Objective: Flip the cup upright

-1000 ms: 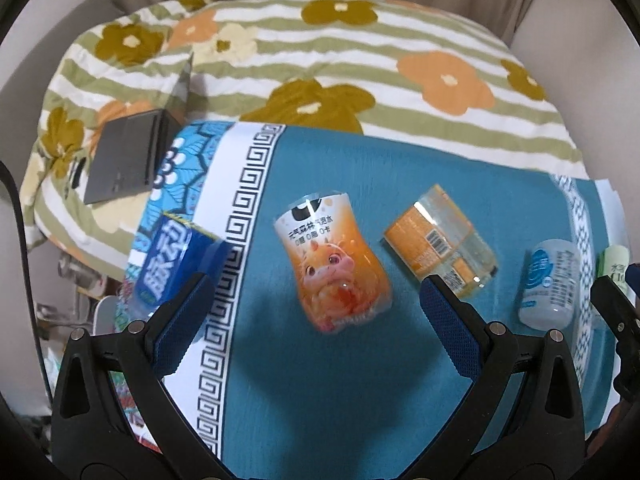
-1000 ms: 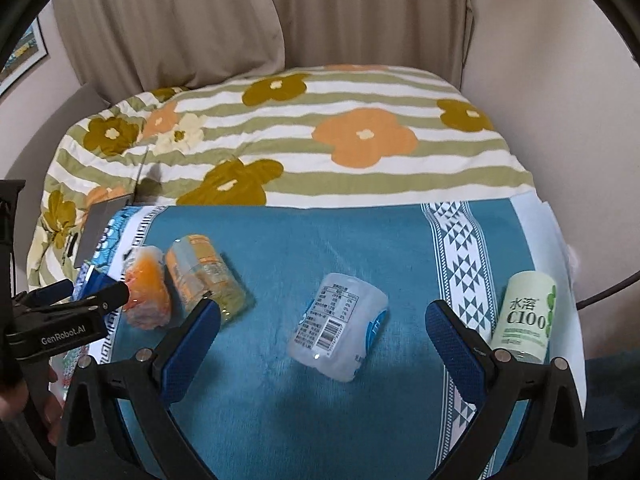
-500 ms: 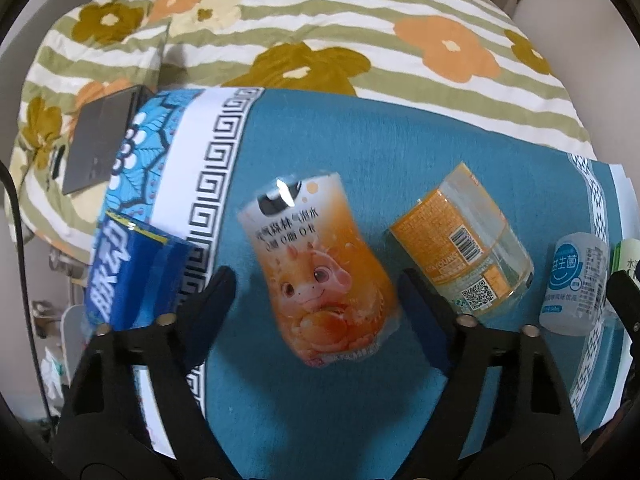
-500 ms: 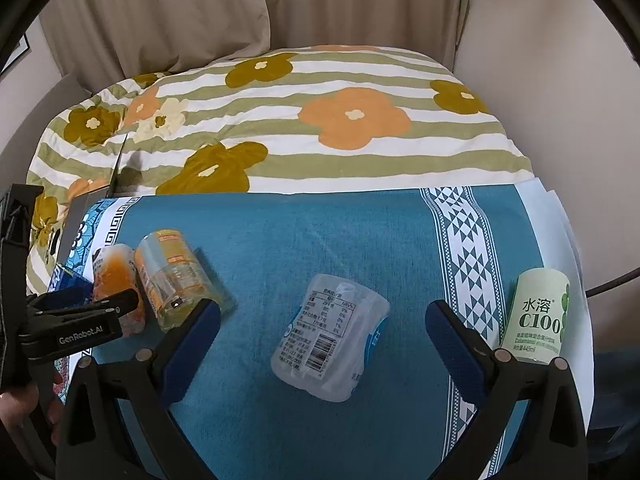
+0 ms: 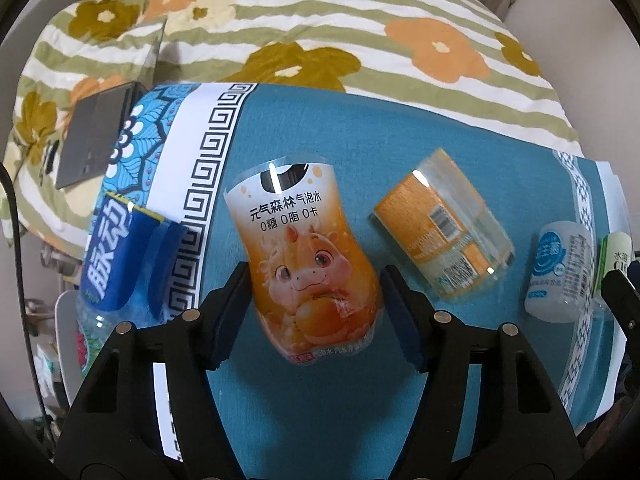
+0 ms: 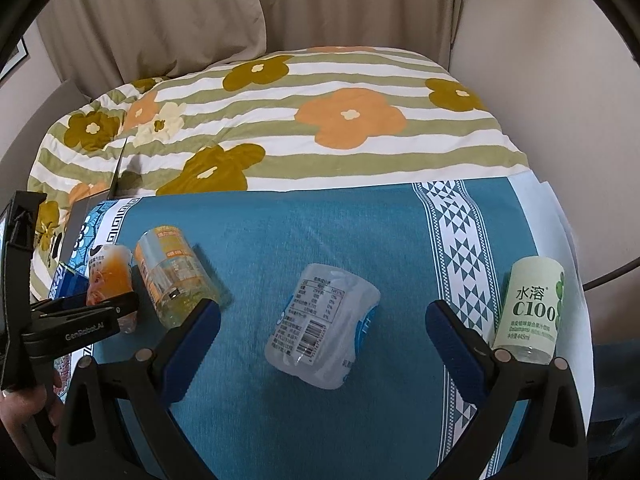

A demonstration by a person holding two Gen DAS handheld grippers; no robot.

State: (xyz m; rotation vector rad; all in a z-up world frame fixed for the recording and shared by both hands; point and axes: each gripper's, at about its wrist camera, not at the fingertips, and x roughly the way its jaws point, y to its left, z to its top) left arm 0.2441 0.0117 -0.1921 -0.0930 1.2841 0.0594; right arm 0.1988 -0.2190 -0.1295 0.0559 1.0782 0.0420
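An orange cup with a cartoon dragon label (image 5: 308, 264) lies on its side on the teal cloth (image 5: 360, 420). My left gripper (image 5: 316, 316) straddles its lower part, jaws open, pads close to both sides. The same cup shows small at the left of the right wrist view (image 6: 110, 276), behind the left gripper's finger (image 6: 84, 312). My right gripper (image 6: 322, 344) is open and empty, hovering around a clear cup with a white label (image 6: 324, 328) that lies on its side.
A clear cup with an orange label (image 5: 444, 232) lies right of the dragon cup. A blue-labelled bottle (image 5: 116, 256) lies at the left edge. A pale green C100 cup (image 6: 532, 312) lies at the right. A dark laptop (image 5: 96, 136) rests on the floral bedding (image 6: 320, 120) behind.
My left gripper has moved down and forward onto the dragon cup and its jaws have narrowed around it. My right gripper has held nearly still over the clear cup.
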